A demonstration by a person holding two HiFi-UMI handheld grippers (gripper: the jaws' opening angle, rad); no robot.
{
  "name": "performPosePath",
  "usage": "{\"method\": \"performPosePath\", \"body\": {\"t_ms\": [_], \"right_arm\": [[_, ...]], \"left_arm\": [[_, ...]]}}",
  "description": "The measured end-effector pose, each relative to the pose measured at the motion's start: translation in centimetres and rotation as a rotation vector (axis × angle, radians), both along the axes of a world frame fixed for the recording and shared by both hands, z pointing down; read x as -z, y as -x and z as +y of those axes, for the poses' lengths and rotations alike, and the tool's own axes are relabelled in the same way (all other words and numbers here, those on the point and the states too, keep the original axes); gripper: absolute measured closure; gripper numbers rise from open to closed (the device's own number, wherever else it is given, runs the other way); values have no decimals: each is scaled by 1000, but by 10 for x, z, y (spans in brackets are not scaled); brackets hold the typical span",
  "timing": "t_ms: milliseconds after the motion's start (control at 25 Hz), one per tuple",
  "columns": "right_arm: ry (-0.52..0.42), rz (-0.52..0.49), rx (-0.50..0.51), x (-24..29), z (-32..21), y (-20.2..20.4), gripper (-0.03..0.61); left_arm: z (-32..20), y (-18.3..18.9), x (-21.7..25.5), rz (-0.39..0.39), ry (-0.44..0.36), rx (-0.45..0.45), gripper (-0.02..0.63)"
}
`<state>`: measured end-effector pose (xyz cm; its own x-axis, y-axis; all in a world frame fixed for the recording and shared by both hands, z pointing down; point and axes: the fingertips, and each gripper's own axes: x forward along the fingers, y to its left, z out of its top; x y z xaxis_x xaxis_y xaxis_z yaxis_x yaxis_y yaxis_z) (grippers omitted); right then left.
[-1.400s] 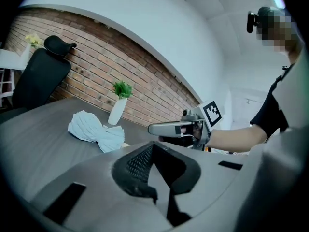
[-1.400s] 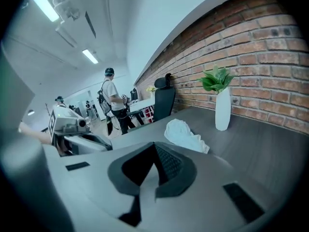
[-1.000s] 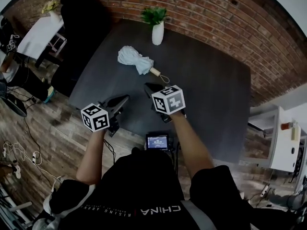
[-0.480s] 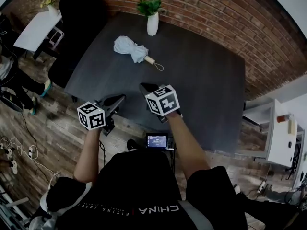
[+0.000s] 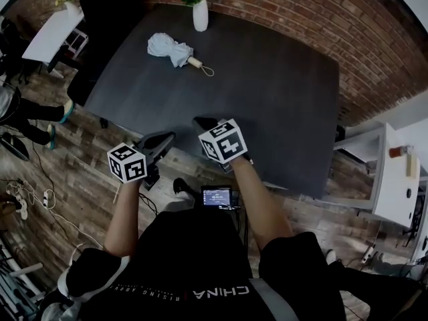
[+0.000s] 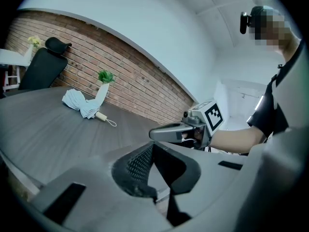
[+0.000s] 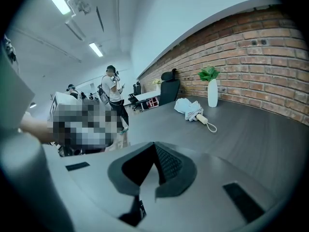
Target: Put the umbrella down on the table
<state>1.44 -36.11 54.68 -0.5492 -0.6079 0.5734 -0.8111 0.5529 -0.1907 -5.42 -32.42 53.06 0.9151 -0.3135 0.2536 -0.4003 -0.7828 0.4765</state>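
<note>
A folded pale blue umbrella (image 5: 168, 48) with a wooden handle and cord loop lies on the dark table (image 5: 267, 92) near its far side, beside a white vase. It shows small in the left gripper view as the umbrella (image 6: 79, 103) and in the right gripper view as the umbrella (image 7: 190, 108). My left gripper (image 5: 164, 139) hangs over the table's near edge, shut and empty. My right gripper (image 5: 203, 124) is just over the near edge too, shut with nothing in it. Both are far from the umbrella.
A white vase with a green plant (image 5: 199, 9) stands at the table's far edge by the brick wall. A black office chair (image 5: 107, 19) is at the far left. A white cabinet (image 5: 394, 179) stands right. People (image 7: 112, 88) stand in the background.
Both grippers have drawn back toward me from the umbrella, from over the table to its near edge. The umbrella stays lying where it was.
</note>
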Motion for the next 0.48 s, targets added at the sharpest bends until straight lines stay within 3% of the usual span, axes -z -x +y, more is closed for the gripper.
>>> {"method": "performPosePath", "body": {"t_ms": [480], "right_arm": [[-12,-25,36,-4,74,-12,571]], "left_arm": [[77,-13,-8,-55,-17,65,611]]}}
